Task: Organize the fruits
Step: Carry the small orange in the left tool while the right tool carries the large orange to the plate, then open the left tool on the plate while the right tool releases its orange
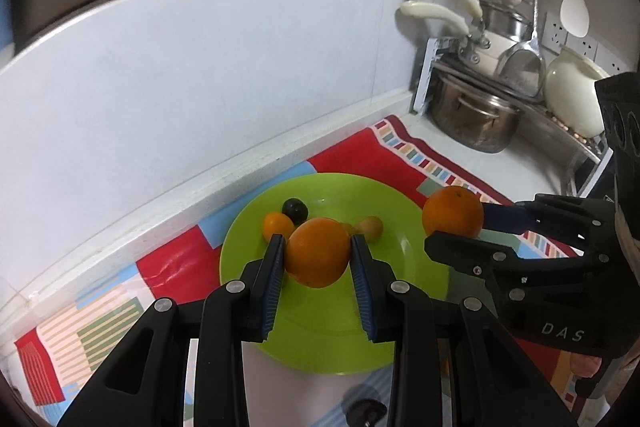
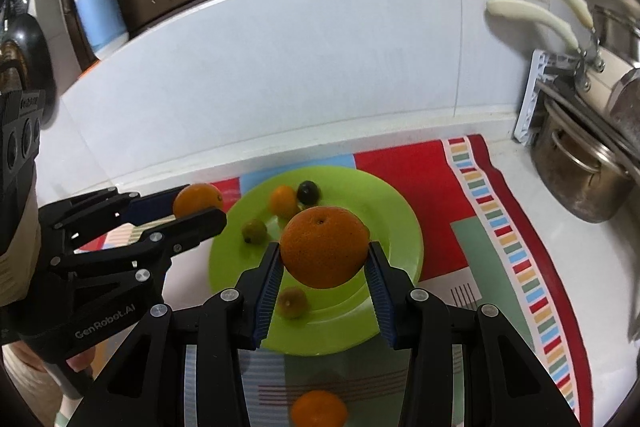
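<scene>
left tool (image 1: 316, 255) hides orange's (image 1: 317, 253) sides (plate (image 1: 320, 339) partly covered).

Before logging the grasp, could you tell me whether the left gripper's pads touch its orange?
Touching: the left wrist view shows the left gripper's pads pressed against both sides of the orange.

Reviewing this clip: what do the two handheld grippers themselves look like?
Both are matte black plastic linkage frames with silver rivets and blue ribbed pads on the fingers. The left gripper has white "GenRobot.AI" lettering on its body; the right gripper shows white letters "DAS". No cables visible.
</scene>
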Demonstrator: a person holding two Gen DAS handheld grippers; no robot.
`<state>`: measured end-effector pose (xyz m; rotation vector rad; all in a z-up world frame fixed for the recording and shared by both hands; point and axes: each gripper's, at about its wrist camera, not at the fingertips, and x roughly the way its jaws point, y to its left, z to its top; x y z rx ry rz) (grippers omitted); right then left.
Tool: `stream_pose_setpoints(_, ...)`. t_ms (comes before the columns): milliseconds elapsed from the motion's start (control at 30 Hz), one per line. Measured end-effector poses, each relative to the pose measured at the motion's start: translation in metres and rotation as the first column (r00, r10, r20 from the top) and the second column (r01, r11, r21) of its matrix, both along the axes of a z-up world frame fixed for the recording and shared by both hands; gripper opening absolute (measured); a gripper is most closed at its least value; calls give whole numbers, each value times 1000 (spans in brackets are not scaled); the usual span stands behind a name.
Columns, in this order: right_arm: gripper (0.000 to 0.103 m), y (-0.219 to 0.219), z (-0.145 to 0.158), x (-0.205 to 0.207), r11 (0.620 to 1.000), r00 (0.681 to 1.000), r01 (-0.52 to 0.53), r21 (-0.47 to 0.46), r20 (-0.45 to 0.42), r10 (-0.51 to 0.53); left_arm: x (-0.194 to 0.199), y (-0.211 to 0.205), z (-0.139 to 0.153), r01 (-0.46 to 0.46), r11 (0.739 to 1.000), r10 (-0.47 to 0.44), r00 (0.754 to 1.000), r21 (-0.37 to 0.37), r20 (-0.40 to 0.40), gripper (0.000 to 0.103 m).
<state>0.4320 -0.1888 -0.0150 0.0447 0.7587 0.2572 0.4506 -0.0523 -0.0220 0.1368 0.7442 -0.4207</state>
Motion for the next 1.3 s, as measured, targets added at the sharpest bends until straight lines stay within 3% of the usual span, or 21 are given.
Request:
stream_pose_setpoints(333,43,-2,-28,28,1000,998,-1,-4,-67,1,27,-2,-36,11,1000,-9,997,24,-73,33)
stream_pose_setpoints(667,43,0,-45,41,1000,994,-7,-5,-109,6,38,-6,-52,23,999,-20,995,36,-97,33)
stream_pose_setpoints(1033,44,0,-34,31,1000,997,12,-6,-73,-12,19,3,-32,-19,999,21,999,41,-42,41)
stream_pose_setpoints(1300,44,4,-12,2,1000,1000,8,9,-16,-8,-13,12,-1,-35,999,34,999,26,17,44)
